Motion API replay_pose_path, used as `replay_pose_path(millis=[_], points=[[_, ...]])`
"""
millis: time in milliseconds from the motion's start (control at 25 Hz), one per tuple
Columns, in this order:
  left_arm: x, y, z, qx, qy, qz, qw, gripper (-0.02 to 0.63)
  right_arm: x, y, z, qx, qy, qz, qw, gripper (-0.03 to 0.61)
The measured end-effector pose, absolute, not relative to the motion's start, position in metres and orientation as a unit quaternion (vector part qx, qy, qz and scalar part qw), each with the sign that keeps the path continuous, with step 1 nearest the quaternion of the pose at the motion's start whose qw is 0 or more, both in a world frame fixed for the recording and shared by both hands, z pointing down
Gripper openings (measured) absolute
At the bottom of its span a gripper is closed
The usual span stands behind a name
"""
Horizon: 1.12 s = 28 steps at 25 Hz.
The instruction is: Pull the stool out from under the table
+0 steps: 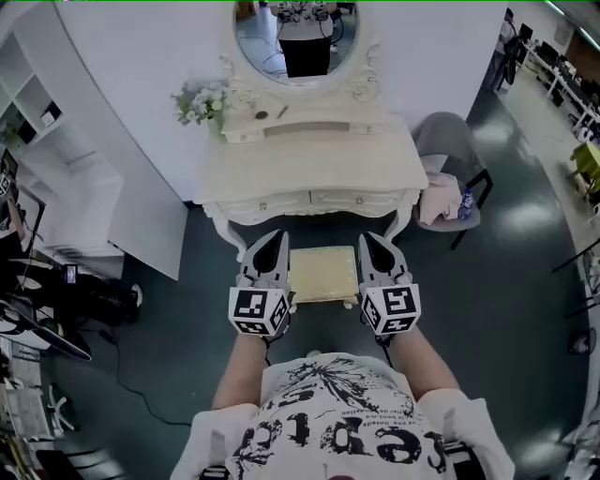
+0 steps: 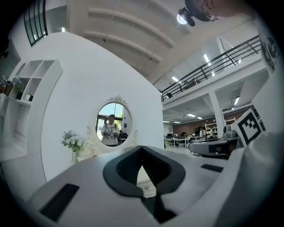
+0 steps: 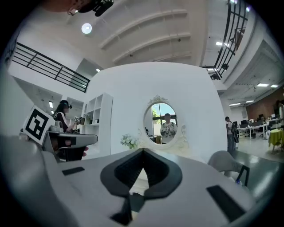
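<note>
The stool (image 1: 323, 274) stands on the floor (image 1: 506, 281) just before the middle of the worktop's (image 1: 309, 159) front edge. Its pale cushioned top shows almost whole from the head view, which suggests it is largely out from beneath, though its far edge lies close to the carved front and may sit a little under it. Its legs are hidden below the seat. The left claw (image 1: 277, 236) and the right claw (image 1: 367, 238) flank the seat in that view, one over each side edge and both pointing toward the worktop. Neither one holds the stool. Each claw's own view shows its dark pads clenched tip to tip with nothing caught in them, looking level at the oval mirror (image 1: 295, 28) and the flowers (image 1: 199, 103) near the worktop's back left corner. That places both claws well above the seat, so they seem to be clear of it, not gripping it. A pale patch shows through the gap behind each pair of pads; whether it is the seat or the worktop's edge cannot be told. A grey chair (image 1: 441, 141) stands beside the worktop's right end, apart from the stool.
</note>
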<state>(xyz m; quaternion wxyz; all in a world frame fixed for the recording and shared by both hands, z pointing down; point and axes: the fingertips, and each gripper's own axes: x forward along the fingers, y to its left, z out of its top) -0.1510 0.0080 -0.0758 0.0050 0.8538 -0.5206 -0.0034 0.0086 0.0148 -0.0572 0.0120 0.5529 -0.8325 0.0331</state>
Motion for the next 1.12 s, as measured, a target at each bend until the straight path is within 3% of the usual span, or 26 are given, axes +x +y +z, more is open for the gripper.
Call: replay_pose_path(millis=[1120], points=[[-0.157, -0.006, -0.083, 0.863, -0.505, 0.013, -0.014, 0.017, 0.007, 0.000, -0.062, 0.544, -0.838, 0.016, 0.030, 0.015]])
